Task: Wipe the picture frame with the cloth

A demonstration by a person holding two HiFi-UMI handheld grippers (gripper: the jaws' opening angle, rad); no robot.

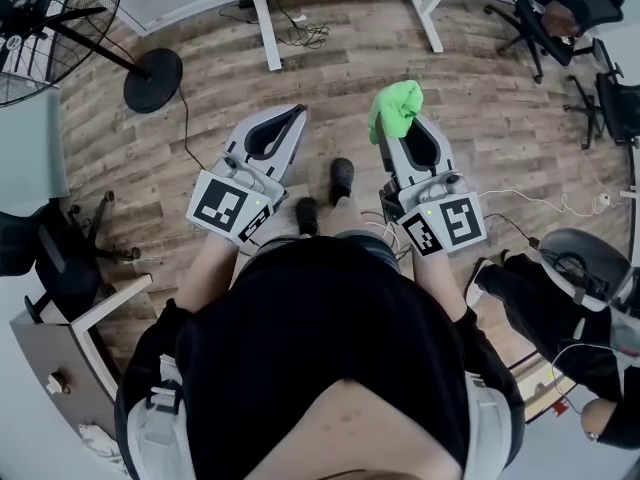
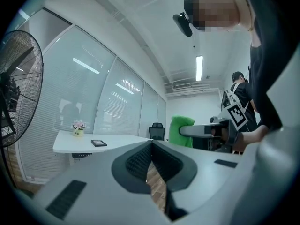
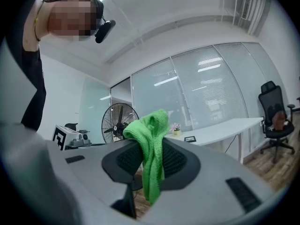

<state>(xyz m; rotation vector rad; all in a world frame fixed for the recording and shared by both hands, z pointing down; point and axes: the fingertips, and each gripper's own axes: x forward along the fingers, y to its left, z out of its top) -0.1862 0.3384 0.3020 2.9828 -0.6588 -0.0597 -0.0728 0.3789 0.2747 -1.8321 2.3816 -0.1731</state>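
- Below both grippers we see a wooden floor (image 1: 330, 98), running ahead of them to the far wall.
- Well ahead of the two grippers stands a white desk (image 2: 65, 142) on white legs, in front of glass panels with blinds.
- We see a person (image 1: 330, 368) in a black top right behind the grippers, holding one in each hand.
- A black pedestal fan (image 1: 60, 28) stands ahead of the left gripper and off to its left, with its round base on the floor.
- Black office chairs (image 1: 560, 8) stand ahead of the right gripper and off to its right, beyond the end of the desk.
- The left gripper (image 1: 298, 111) points level and forward; we read its jaws as closed together, with nothing between them.
- The right gripper (image 3: 152, 142) lies beside it, near but apart and also level; its jaws are clamped on the cloth.
- The green cloth (image 3: 152, 163) bunches up above the right gripper's jaw tips and hangs down in a strip below them.
- The picture frame (image 2: 99, 143), small and dark, lies flat on the desk top, well ahead of both grippers and touched by neither. From the left gripper it sits left of the jaw line, and from the right gripper it sits right of the jaw line.
- A small pot of pink flowers (image 2: 78, 128) stands on the desk, near the frame and on its left.
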